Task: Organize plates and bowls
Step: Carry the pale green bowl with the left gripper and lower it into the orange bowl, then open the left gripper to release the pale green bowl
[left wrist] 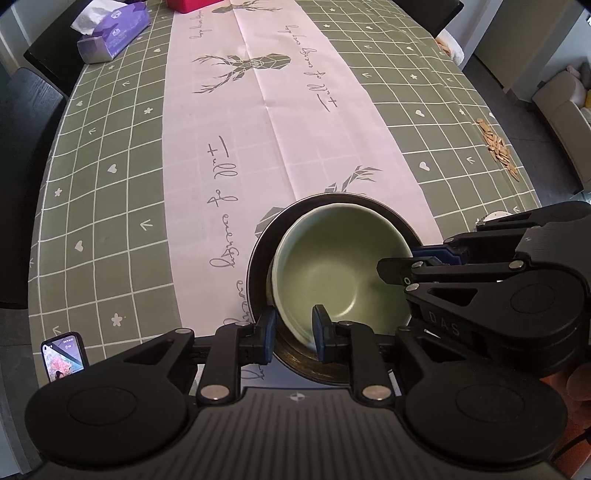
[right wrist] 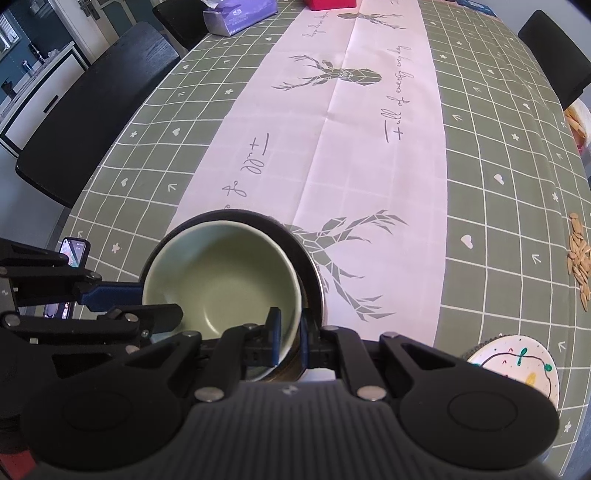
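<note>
A pale green bowl (left wrist: 332, 266) (right wrist: 225, 273) sits inside a wider dark dish (left wrist: 258, 258) (right wrist: 314, 273) on the pink runner of the table. My left gripper (left wrist: 293, 332) straddles the bowl's near rim, one pad outside and one inside. The pads stand slightly apart from the wall, so it is open. It also shows in the right wrist view as the left gripper (right wrist: 147, 302) at the bowl's left edge. My right gripper (right wrist: 290, 336) is shut on the bowl's rim on the right side, also seen as the right gripper (left wrist: 410, 260).
A phone (left wrist: 64, 356) (right wrist: 75, 251) stands on the green checked cloth to the left. A painted white plate (right wrist: 517, 369) lies at the near right, with loose seeds (left wrist: 498, 147) (right wrist: 580, 266) along the right edge. A purple tissue box (left wrist: 110, 35) and black chairs (right wrist: 92, 110) are at the far left.
</note>
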{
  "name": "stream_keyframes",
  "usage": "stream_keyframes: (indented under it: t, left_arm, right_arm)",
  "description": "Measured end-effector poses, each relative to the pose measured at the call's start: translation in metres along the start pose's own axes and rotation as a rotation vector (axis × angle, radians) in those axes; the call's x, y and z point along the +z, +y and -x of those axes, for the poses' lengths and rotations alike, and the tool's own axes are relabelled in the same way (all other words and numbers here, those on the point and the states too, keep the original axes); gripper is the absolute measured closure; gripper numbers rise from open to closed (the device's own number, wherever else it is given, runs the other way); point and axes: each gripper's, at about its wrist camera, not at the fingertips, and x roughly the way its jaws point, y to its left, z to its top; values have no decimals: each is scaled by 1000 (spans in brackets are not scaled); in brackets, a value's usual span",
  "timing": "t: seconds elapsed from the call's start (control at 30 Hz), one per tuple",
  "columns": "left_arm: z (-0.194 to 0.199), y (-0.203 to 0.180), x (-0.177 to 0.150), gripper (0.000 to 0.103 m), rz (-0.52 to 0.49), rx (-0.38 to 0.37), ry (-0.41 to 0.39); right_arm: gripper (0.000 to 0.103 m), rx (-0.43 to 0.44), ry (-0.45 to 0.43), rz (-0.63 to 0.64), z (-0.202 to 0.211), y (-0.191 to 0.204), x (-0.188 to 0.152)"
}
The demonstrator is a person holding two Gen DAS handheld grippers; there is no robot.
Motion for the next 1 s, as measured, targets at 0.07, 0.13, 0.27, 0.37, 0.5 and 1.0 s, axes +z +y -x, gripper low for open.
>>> stream_keyframes:
  t: [0.07, 0.13, 0.27, 0.37, 0.5, 1.0]
  left_arm:
    - [1, 1, 1, 73, -1, -11, -1]
    - [2, 1, 1, 67, 4, -24, -4]
    - [12, 1, 4, 60, -14, -12, -41]
    - [21, 3, 7, 58, -7, -28, -63]
    - [34, 7, 9, 57, 4, -39, -100]
    - [68, -1, -46, 29, -19, 40, -404]
  right_arm:
    - [95, -1, 4, -1, 0, 0, 0]
    - [95, 1, 12, -9, -1, -1, 1]
    - [90, 2, -2, -12, 5, -1, 5]
    - [88, 1, -19, -12, 13, -2, 8]
    - [79, 14, -46, -16, 26, -3, 10]
    - [36, 101, -170, -45, 60, -17, -31]
